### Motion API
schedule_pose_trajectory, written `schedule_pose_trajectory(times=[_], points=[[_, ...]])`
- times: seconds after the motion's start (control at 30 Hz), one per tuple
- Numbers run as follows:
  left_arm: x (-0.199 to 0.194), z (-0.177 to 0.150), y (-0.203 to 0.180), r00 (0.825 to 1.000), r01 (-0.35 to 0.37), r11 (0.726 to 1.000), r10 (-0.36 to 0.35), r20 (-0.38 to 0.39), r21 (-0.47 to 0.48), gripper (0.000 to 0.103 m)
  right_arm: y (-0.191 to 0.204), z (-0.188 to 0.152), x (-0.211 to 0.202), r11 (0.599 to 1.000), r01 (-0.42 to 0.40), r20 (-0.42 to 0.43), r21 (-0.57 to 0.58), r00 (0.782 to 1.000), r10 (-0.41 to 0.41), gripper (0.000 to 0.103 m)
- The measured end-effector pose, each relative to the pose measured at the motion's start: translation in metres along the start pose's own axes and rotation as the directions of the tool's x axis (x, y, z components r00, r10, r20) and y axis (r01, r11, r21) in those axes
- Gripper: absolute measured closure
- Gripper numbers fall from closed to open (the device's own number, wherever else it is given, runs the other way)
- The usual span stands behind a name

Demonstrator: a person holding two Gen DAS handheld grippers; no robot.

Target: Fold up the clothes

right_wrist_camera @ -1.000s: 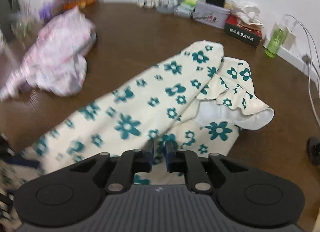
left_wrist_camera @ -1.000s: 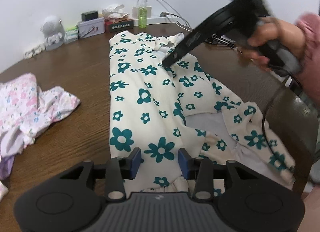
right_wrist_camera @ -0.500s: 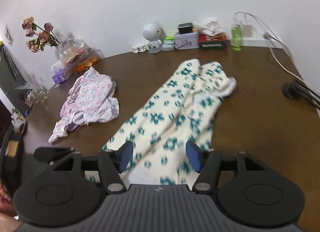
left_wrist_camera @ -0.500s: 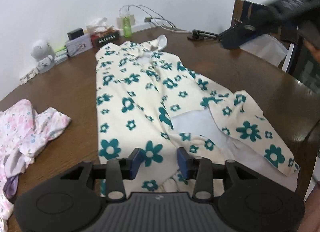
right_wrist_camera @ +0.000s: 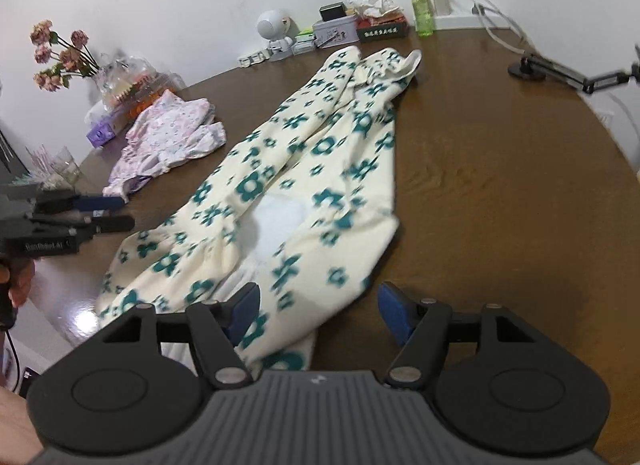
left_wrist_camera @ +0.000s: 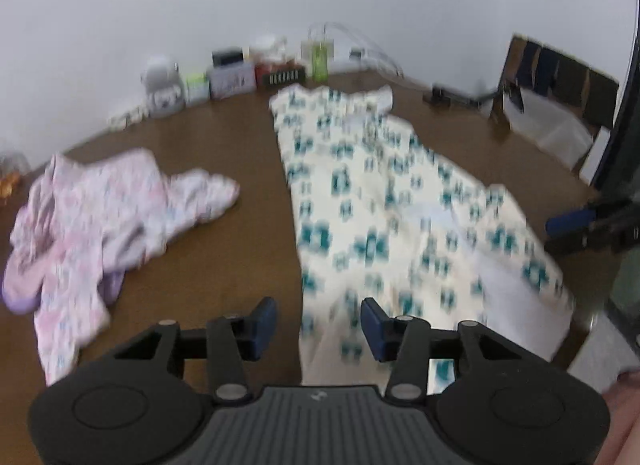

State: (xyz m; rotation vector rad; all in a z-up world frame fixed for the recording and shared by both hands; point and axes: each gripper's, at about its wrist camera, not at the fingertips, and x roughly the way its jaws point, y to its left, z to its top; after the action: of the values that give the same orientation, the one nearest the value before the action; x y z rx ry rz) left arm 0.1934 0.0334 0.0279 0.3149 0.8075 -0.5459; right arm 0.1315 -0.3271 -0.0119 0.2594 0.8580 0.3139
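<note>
One flowered garment [right_wrist_camera: 280, 185], one pink garment [right_wrist_camera: 168, 137], seemingly crumpled, both grippers' fingers [left_wrist_camera: 262, 323] spread, empty.

Both grippers now sit back from the floral garment [right_wrist_camera: 304, 185]. The right gripper [right_wrist_camera: 318, 315], pinched on its cloth a second ago, gapes wide at the near hem; the left gripper [left_wrist_camera: 318, 329] spreads wider too.

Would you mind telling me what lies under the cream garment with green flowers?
The flowered garment lies flat on the brown table; wood shows all around it. Anything beneath the cloth is covered.
</note>
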Motion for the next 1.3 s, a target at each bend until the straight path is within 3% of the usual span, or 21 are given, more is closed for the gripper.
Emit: schedule_pose_trajectory(times=[0.13,0.3,0.4,0.6,0.73,0.83,0.87,1.03,1.17,1.3], points=[[0.008,-0.019,-0.003,0.999,0.01,1.0,-0.009,-0.054,0.003,0.063,0.012,-0.01,0.01,1.0,0.015,-0.003,-0.005,1.0,-0.015,0.035],[0.011,-0.031,-0.017,0.996,0.041,0.999,-0.041,-0.073,0.006,0.083,0.027,-0.019,0.02,0.997,0.057,0.003,-0.053,0.998,-0.057,0.037],[0.008,-0.034,-0.029,0.993,0.089,0.996,-0.089,-0.074,-0.009,0.084,0.029,-0.022,0.018,0.992,0.092,0.011,-0.082,0.996,-0.091,0.042],[0.007,-0.038,-0.063,0.984,0.167,0.986,-0.167,-0.068,0.003,0.075,0.015,-0.023,0.008,0.982,0.164,0.019,-0.092,0.986,-0.163,0.042],[0.009,-0.037,-0.084,0.977,0.205,0.979,-0.203,-0.068,0.019,0.057,-0.001,-0.022,0.0,0.977,0.198,0.028,-0.073,0.98,-0.196,0.041],[0.005,-0.029,-0.081,0.976,0.21,0.978,-0.209,-0.067,0.01,0.048,-0.019,-0.022,-0.011,0.986,0.169,0.039,0.005,0.985,-0.169,0.041],[0.002,-0.024,-0.076,0.977,0.204,0.979,-0.204,-0.06,-0.003,0.04,-0.024,-0.022,-0.015,0.988,0.152,0.044,0.03,0.987,-0.154,0.039],[-0.017,0.031,-0.035,0.988,0.151,0.981,-0.152,-0.002,-0.125,0.017,-0.036,-0.019,-0.027,0.99,0.109,0.036,0.085,0.993,-0.112,0.036],[0.004,0.111,-0.026,0.993,0.103,0.987,-0.108,-0.035,-0.121,0.016,-0.035,-0.012,-0.025,0.992,0.12,-0.001,0.047,0.993,-0.12,0.035],[0.059,0.2,-0.042,0.997,0.034,0.998,-0.037,-0.074,-0.044,0.016,-0.034,-0.001,-0.017,0.99,0.138,-0.022,0.003,0.99,-0.138,0.036]])
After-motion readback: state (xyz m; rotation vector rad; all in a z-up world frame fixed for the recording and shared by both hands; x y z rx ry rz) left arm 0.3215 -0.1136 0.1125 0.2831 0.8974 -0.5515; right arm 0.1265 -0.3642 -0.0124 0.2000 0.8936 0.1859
